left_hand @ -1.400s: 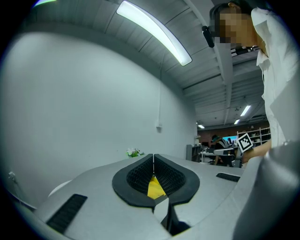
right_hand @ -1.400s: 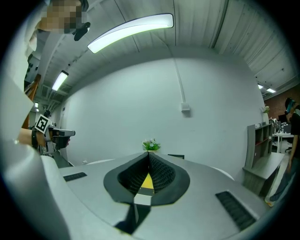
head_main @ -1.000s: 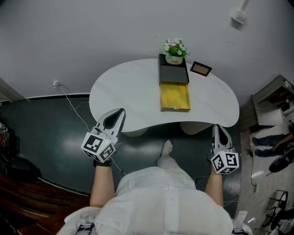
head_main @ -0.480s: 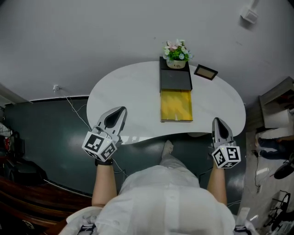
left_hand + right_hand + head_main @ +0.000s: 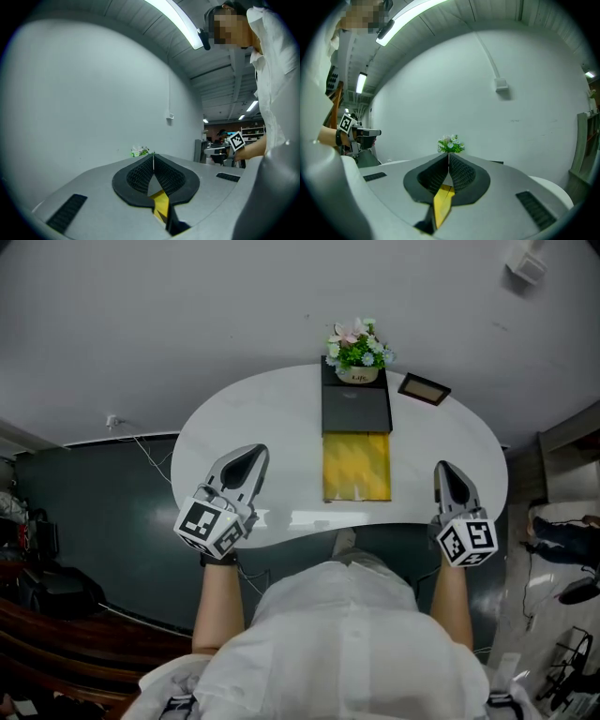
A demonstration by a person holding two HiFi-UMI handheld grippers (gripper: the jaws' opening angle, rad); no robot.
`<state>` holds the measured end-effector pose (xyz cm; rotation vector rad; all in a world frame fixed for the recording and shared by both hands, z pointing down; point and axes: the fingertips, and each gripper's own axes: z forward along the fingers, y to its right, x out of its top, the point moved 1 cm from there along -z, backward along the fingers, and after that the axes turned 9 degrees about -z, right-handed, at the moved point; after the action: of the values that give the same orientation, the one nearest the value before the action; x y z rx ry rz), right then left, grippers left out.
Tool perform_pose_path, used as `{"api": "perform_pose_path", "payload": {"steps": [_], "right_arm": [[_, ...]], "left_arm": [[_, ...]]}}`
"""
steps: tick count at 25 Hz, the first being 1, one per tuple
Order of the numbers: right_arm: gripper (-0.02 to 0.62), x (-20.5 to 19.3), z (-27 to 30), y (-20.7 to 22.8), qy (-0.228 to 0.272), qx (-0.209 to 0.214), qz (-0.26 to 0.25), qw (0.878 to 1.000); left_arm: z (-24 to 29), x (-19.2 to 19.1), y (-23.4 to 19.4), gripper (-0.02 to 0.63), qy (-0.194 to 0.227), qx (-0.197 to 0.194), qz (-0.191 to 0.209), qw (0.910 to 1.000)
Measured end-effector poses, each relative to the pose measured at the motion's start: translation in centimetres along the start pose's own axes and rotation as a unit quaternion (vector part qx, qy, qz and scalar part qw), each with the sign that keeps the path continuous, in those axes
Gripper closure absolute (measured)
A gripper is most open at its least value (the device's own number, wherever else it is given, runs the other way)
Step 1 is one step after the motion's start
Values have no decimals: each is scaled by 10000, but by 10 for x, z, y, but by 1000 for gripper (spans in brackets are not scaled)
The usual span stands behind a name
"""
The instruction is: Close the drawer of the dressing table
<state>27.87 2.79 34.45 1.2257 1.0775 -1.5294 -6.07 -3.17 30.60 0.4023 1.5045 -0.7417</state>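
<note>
**Two empty tongs flanking an open drawer, dressing table.**

Nearest: left grey two-jaw gripper and right grey two-jaw gripper, each with jaws pressed together on nothing, at the near edge of the white kidney-shaped table top. They sit either side of the pulled-out yellow-lined drawer, probably so a blunt tip can push it. Behind: black drawer case, small pot of flowers.

A lab-like industrial hall; ribbed ceiling, strip light, storage shelves far behind; a lone white desk against a bare wall.
</note>
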Motion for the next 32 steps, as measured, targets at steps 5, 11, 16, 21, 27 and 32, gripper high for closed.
{"api": "perform_pose_path", "payload": {"steps": [5,11,16,21,27,32], "right_arm": [[584,6,27,11,50,224,-47,9997],[584,-1,43,21,-46,463,-71,9989],[584,-13,54,31,-146,651,-15,9978],[584,-21,66,42,-142,754,-2,9971],[584,-27,77,40,-189,882,50,9959],[584,-27,85,31,-255,977,69,9949]], "left_arm": [[22,4,-6,588,24,126,-6,9999],[44,-1,-5,588,-20,166,0,9999],[65,-12,-5,588,-104,242,-62,9996],[83,-17,0,588,-140,209,-23,9997],[90,-22,-2,588,-215,190,-36,9996],[90,-26,-7,588,-296,139,-77,9994]]}}
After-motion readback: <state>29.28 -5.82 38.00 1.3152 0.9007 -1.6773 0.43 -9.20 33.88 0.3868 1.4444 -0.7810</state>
